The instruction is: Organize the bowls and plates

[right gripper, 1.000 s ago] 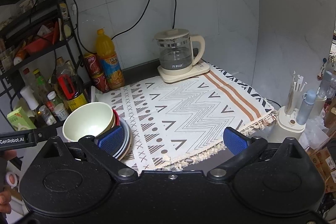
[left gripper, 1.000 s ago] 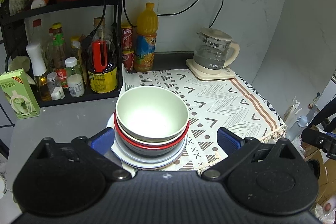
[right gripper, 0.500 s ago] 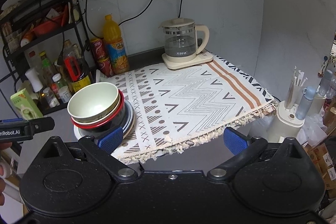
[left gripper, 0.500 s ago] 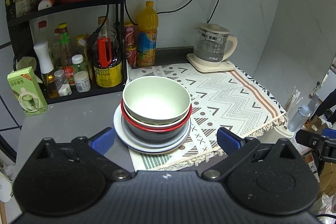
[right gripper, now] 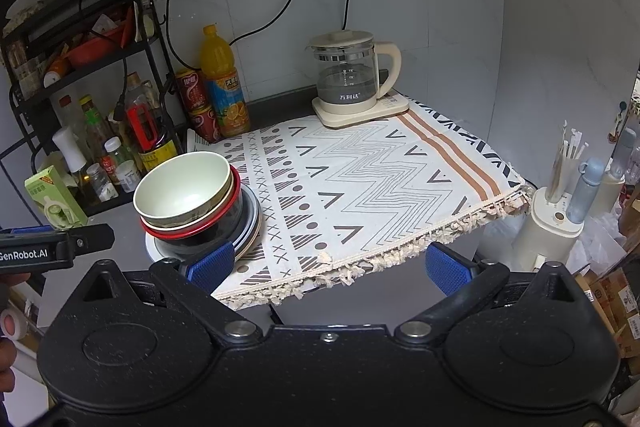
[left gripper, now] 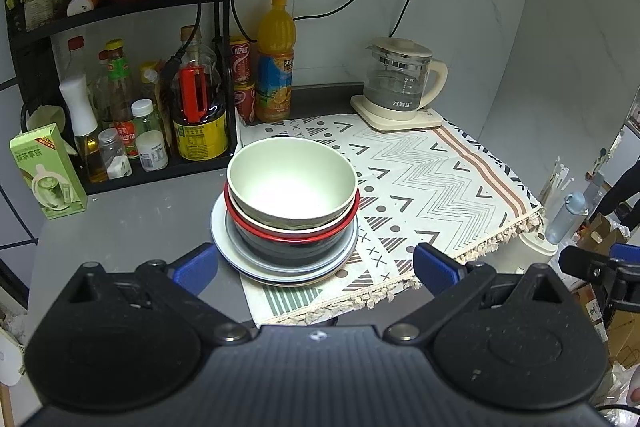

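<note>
Hovering empty with jaws apart, the left gripper (left gripper: 314,265) faces the bowl stack (left gripper: 292,195) on plates (left gripper: 280,263) straddling the mat (left gripper: 420,179) edge; the right gripper (right gripper: 328,265) is likewise spread. Risk: an off-centre nudge tips the stack (its footing looks uneven).

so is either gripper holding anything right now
Nothing is held. The left gripper and right gripper are both open and empty, short of the bowl stack.

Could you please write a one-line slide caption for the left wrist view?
Open left claw facing a pale green bowl nested in a red-rimmed bowl on stacked grey plates.
</note>
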